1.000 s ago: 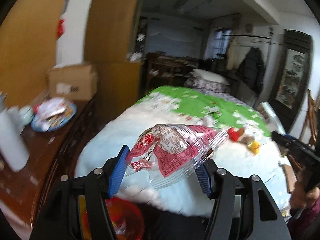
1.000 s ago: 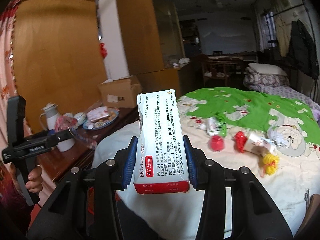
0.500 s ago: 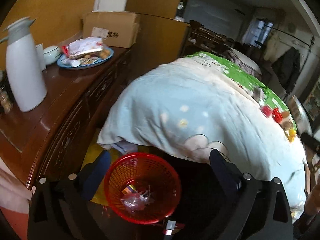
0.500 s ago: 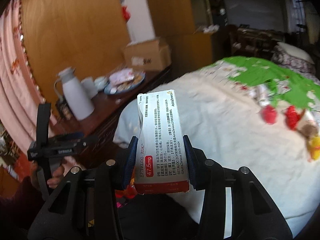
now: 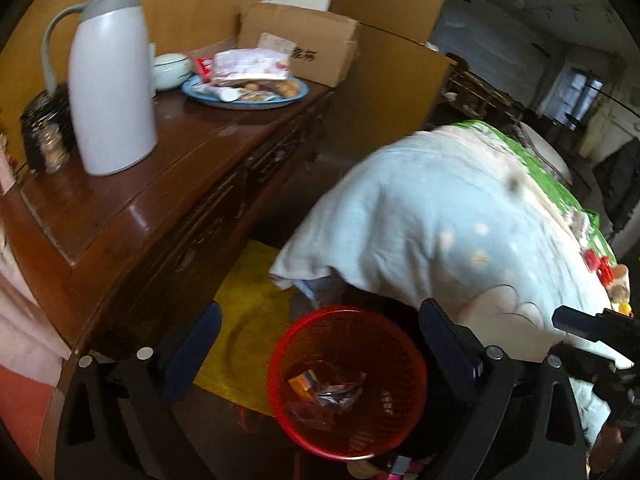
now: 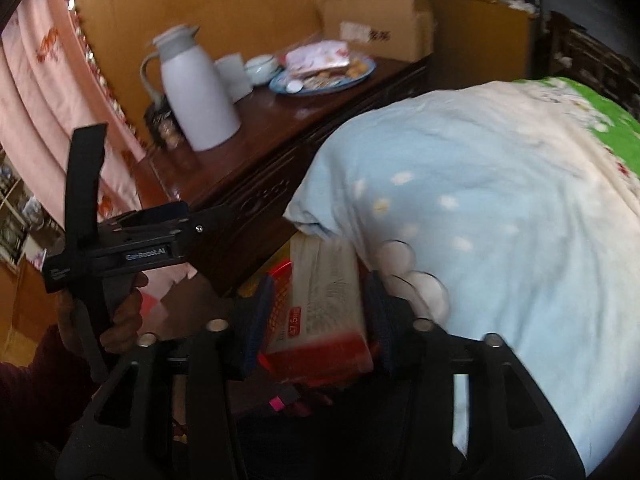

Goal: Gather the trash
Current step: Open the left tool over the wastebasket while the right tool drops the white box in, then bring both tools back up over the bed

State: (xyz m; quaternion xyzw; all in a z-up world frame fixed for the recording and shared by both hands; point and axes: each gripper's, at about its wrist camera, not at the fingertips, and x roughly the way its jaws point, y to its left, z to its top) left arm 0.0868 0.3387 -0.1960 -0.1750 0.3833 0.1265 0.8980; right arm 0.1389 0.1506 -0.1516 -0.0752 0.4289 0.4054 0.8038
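trash for this step is a white medicine box point(image 6: 320, 304) with a red end, sitting between the blue pads of the right hand-held gripper point(image 6: 320, 316). its jaws have just been opening, and the box, blurred, looks to be slipping free, with a gap showing on both sides, so i judge it is no longer clamped. below it the red mesh basket point(image 5: 346, 380) stands on the floor between the dark wooden worktop point(image 5: 132, 196) and the foot of the bed point(image 5: 460, 220).

the left hand-held gripper point(image 5: 320, 344) is spread wide with nothing between its pads, right over the basket (its jaws have just been opening too). a crumpled clear wrapper point(image 5: 336, 390) and a small orange packet point(image 5: 304, 382) lie in the basket bottom.

to do this drop well, i would keep the right jaws over the basket mouth, not its rim, since only a sliver of red mesh shows behind the box in the right view; a long, light box could tip and catch the edge or land on the yellow mat point(image 5: 248, 320). hold low and steady until it clears the pads.

counts: one basket, one box, two gripper tools, at least two pieces in the basket, one white jug point(image 5: 110, 80), one blue plate point(image 5: 246, 94) of snacks, one cardboard carton point(image 5: 304, 46). a few small red and yellow bits point(image 5: 600, 272) are on the bed, too blurred to count.
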